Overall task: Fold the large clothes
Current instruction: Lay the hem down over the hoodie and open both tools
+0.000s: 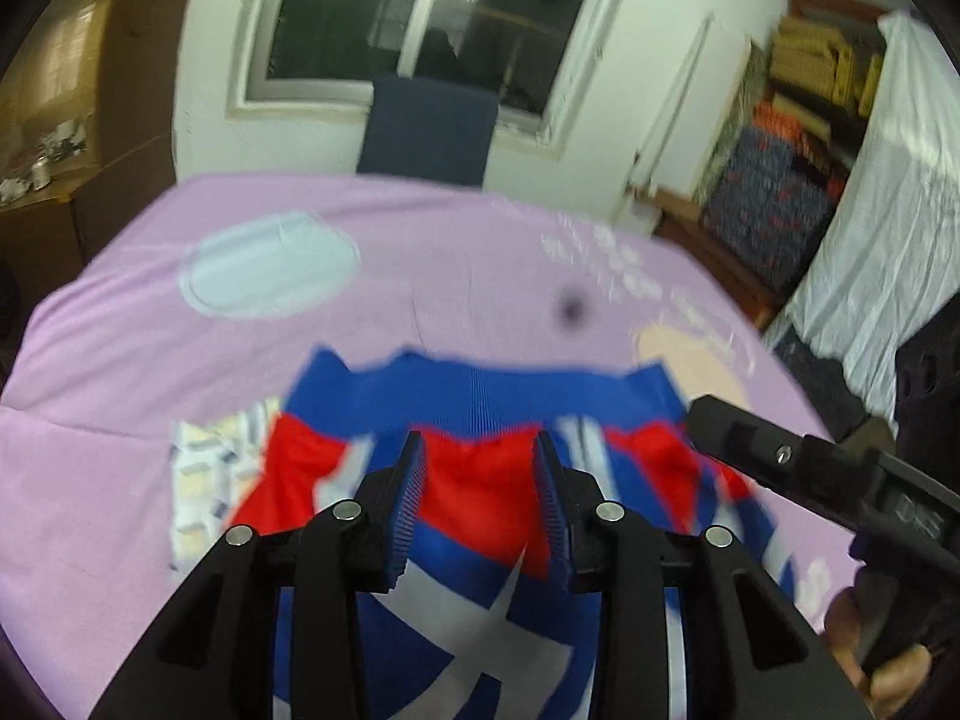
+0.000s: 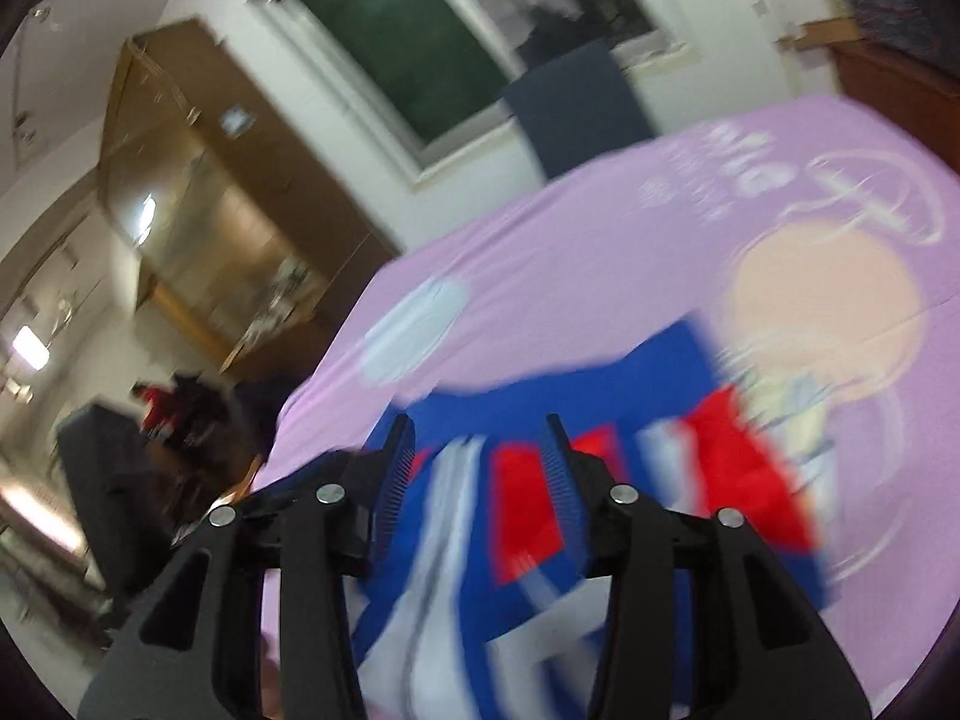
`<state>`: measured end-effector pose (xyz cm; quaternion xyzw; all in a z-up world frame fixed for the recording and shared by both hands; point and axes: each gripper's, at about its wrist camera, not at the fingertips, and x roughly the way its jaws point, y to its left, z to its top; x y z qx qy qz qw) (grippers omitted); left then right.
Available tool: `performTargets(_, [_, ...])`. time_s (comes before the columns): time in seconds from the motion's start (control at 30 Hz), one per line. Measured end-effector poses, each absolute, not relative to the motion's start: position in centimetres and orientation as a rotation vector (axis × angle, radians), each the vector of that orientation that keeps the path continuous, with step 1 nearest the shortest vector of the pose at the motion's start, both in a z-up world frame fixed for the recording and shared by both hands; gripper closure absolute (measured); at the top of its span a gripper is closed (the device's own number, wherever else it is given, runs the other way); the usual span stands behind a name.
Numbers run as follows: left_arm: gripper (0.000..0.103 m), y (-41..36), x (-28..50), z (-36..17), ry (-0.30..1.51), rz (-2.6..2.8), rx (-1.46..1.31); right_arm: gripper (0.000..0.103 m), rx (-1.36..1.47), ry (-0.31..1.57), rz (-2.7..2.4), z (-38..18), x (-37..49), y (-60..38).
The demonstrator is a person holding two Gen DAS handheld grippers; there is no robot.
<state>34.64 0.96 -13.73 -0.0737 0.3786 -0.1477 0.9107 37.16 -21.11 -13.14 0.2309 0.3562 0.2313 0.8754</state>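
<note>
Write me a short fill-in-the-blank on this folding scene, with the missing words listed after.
1. The garment lies on a sheet coloured ____.
2. Behind the bed, under the window, stands a dark blue ____.
3. The band along the garment's far edge is ____.
4. The left tongs have their jaws ____, gripping nothing.

Missing words: pink; chair; blue; open

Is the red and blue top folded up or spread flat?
Folded, at least partly: the top lies bunched on the pink sheet, with layers overlapping. How neatly, cannot tell; blurred.
</note>
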Motion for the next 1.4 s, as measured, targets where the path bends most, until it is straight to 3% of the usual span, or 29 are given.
performTargets(0.1, [0.066,0.7,35.8,-17.2,0.863,-0.288,-0.125,0.060,0.471,0.827,0.478,-15.7,37.9,-19.8])
performTargets(0.23, [0.065,0.1,36.3,-18.1,0.845,-0.285,-0.064,0.090,0.490,0.887,0.470,-19.0,39.6,-20.6])
performTargets(0.53, [0.068,2.0,35.9,-17.8,0.868,-0.296,-0.163,0.103,0.708,0.949,0.519,-20.5,40.5,-23.7])
performTargets(0.6, [0.069,2.8,34.7,-16.8,0.853,-0.302,-0.191,0.100,0.730,0.939,0.501,-20.1,39.5,-24.3])
performTargets(0.63, [0.069,3.1,33.7,-16.2,0.835,-0.309,-0.200,0.093,0.733,0.926,0.486,-19.6,38.8,-24.7])
performTargets(0.67, [0.069,3.3,33.0,-15.7,0.823,-0.314,-0.204,0.078,0.725,0.909,0.474,-19.1,38.1,-24.9])
performTargets(0.73, [0.068,3.3,31.2,-14.9,0.798,-0.336,-0.208,0.069,0.696,0.853,0.498,-17.4,36.2,-24.7])
performTargets(0.9, [0.065,2.2,28.8,-15.2,0.797,-0.327,-0.136,0.069,0.651,0.813,0.616,-15.7,32.7,-22.2])
performTargets(1.17, [0.063,0.5,29.0,-18.1,0.854,-0.289,0.011,0.069,0.694,0.899,0.649,-18.4,31.4,-22.4])
performTargets(1.23, [0.063,-0.4,28.7,-18.5,0.840,-0.267,0.078,0.075,0.733,0.926,0.643,-19.3,32.0,-22.5])
performTargets(1.37, [0.062,-0.7,28.8,-18.8,0.831,-0.256,0.111,0.102,0.828,0.975,0.634,-21.0,33.1,-23.9])
performTargets(1.4, [0.062,-0.6,29.0,-18.8,0.834,-0.261,0.104,0.103,0.859,0.992,0.631,-21.7,33.4,-24.4])
